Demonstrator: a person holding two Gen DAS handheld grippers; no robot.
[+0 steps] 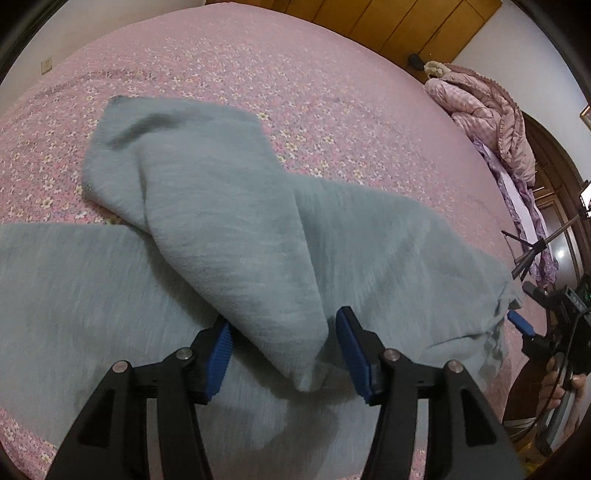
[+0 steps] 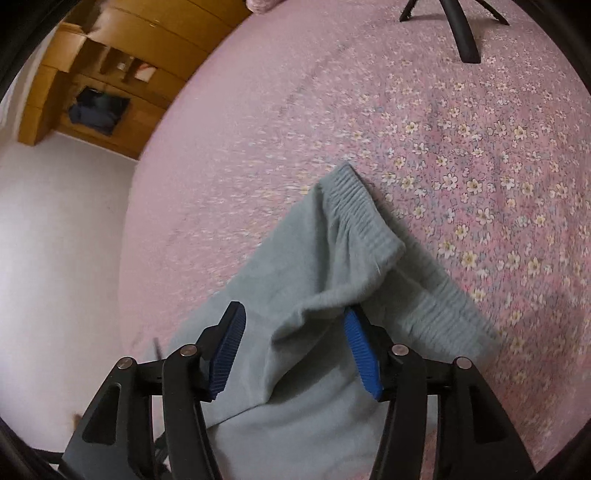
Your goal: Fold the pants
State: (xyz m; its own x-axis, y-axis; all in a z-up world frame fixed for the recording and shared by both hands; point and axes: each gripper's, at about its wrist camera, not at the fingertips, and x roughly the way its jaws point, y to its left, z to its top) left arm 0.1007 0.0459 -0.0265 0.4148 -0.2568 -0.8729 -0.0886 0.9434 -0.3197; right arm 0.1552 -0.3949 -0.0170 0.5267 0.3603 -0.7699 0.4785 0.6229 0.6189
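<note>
Grey-green fleece pants (image 1: 229,221) lie on a pink floral bedspread (image 1: 258,74), one part folded back over the rest. My left gripper (image 1: 282,350) is open, its blue pads (image 1: 218,363) either side of a loose fold tip of the pants. In the right wrist view the ribbed waistband (image 2: 364,218) of the pants (image 2: 295,306) points away from me. My right gripper (image 2: 291,350) is open, with bunched cloth lying between its pads (image 2: 364,354). The right gripper also shows in the left wrist view (image 1: 521,325) at the pants' right edge.
A crumpled pink quilt (image 1: 491,110) lies at the bed's far right. A wooden wardrobe (image 1: 388,22) stands behind the bed. Black tripod legs (image 2: 461,26) stand on the bedspread (image 2: 480,110). The bed edge and a white wall (image 2: 55,240) are at the left.
</note>
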